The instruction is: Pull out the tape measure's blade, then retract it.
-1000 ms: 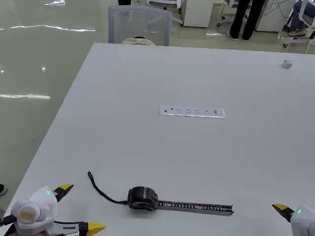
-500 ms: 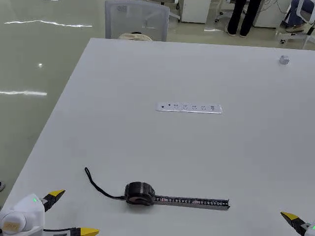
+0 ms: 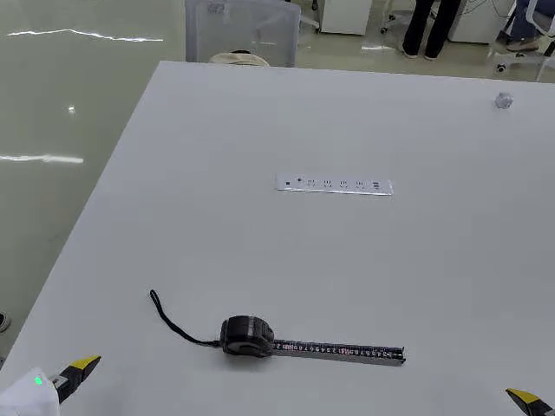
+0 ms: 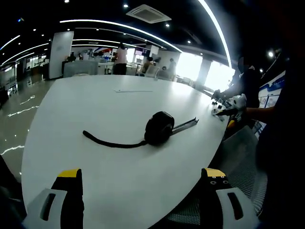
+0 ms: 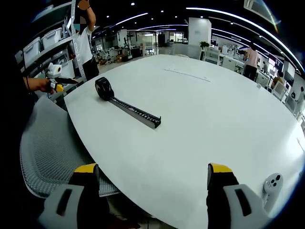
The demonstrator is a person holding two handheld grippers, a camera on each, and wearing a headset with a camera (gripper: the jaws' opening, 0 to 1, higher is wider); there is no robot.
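Note:
A black tape measure [image 3: 247,335] lies on the white table [image 3: 347,260] near its front edge, with its blade [image 3: 340,351] drawn out to the right and a black wrist strap [image 3: 175,323] trailing left. The tape measure [image 4: 159,127] lies ahead of my left gripper [image 4: 143,179], which stands open and empty, back from the table edge. My right gripper [image 5: 152,171] is open too, empty, with the tape measure [image 5: 103,88] and blade [image 5: 135,112] well ahead of it. In the head view a yellow tip of the left gripper [image 3: 80,366] shows bottom left and one of the right gripper [image 3: 527,400] bottom right.
A white power strip [image 3: 334,185] is set in the table's middle. A small grey object [image 3: 504,100] sits at the far right. A grey mesh chair [image 3: 240,33] stands behind the far edge, and people stand beyond it. Another mesh chair [image 5: 47,143] is by the near edge.
Both grippers have drawn back toward the bottom corners of the head view, away from the tape measure. The tape measure and its extended blade lie where they were.

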